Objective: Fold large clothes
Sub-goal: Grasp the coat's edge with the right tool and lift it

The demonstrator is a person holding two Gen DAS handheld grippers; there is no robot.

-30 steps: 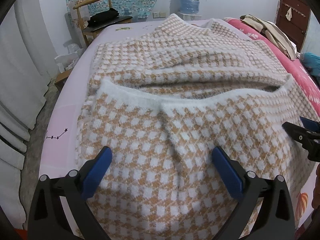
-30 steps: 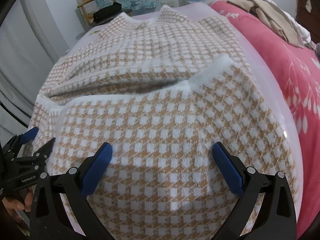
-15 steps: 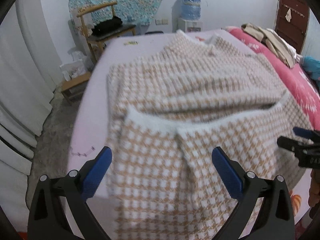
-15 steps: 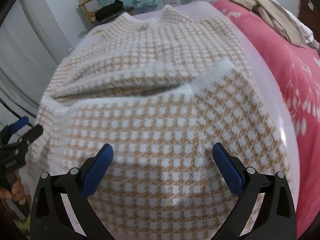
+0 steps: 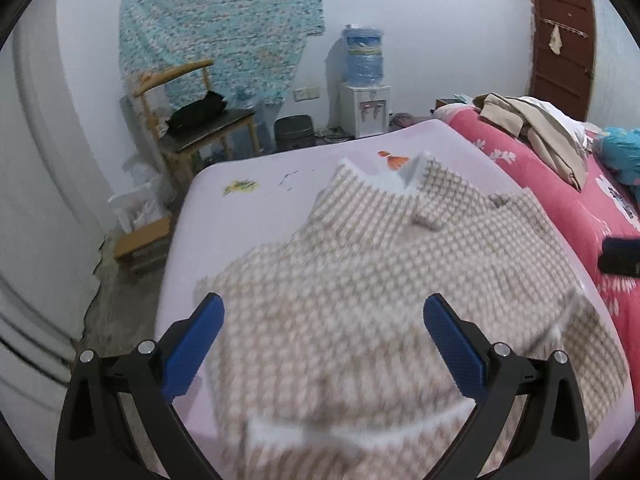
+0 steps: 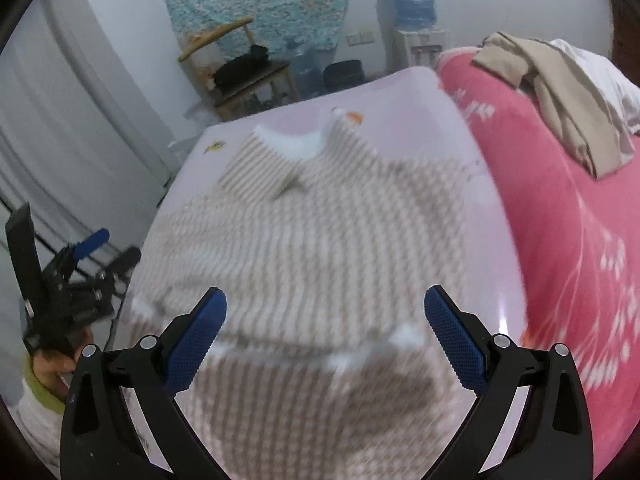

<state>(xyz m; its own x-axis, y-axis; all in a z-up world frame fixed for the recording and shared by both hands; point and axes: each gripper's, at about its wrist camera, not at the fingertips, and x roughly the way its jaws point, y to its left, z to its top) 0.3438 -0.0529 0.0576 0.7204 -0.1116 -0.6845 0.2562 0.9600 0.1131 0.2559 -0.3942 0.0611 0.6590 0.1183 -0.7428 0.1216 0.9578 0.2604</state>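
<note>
One garment: a tan-and-white checked sweater (image 5: pixel 380 280), knitted, white-edged, spread on a pale lilac bed sheet (image 5: pixel 248 216) with its lower part doubled up over the body; the white hem band crosses the near field just beyond both tools. Long axis runs 6 to 12 o'clock, neckline at 12, folded edge at 6. Left gripper (image 5: pixel 322 340): jaws spread wide, holding nothing, raised clear of the knit, sweater directly ahead and below at 12 o'clock. Right gripper (image 6: pixel 324 336): jaws likewise wide apart and empty, over the folded portion, fabric ahead at 12 o'clock. Neither tool is plainly nearer; each fronts its own side of the garment, so the next fold probably calls for a side edge apiece. Motion blur hides stitch detail. Surroundings: pink floral quilt (image 6: pixel 580 240) at 3 o'clock carrying beige clothes (image 6: pixel 560 92); wooden chair (image 5: pixel 188 120) at 11 o'clock; water dispenser (image 5: pixel 364 92) at 12 against a white wall; brown door (image 5: pixel 560 48) at 2.
</note>
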